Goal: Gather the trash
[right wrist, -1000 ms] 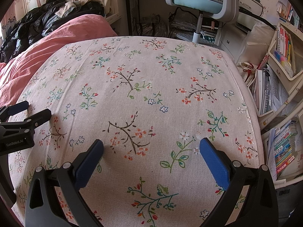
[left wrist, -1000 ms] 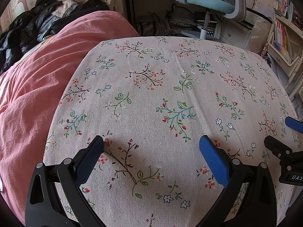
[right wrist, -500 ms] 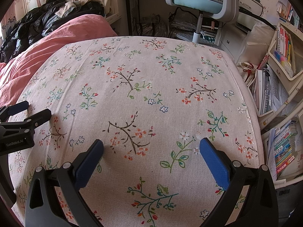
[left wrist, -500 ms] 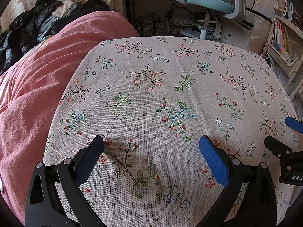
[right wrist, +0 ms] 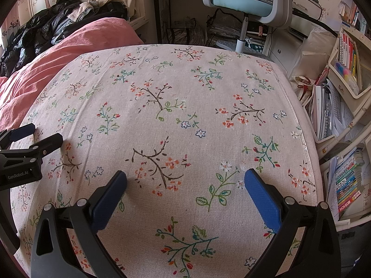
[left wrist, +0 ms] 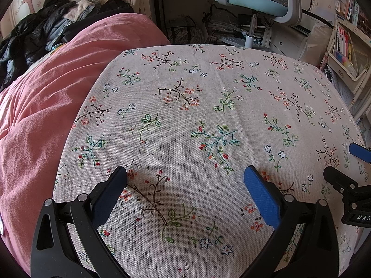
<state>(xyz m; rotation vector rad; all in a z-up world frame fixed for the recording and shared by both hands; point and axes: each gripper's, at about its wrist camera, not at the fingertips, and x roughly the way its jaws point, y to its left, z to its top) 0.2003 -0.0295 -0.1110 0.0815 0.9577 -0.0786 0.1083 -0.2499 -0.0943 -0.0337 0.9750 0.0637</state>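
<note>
A table covered by a beige floral cloth (left wrist: 208, 106) fills both views (right wrist: 185, 92). No trash shows on it in either view. My left gripper (left wrist: 185, 178) is open and empty, low over the near part of the cloth. My right gripper (right wrist: 185, 180) is open and empty, also low over the cloth. The right gripper shows at the right edge of the left wrist view (left wrist: 347, 164). The left gripper shows at the left edge of the right wrist view (right wrist: 32, 136).
A pink duvet (left wrist: 46, 106) lies along the table's left side, with dark clothes (left wrist: 34, 37) piled behind. A blue-seated office chair (right wrist: 243, 2) stands beyond the far edge. Shelves of books and papers (right wrist: 343, 115) stand close on the right.
</note>
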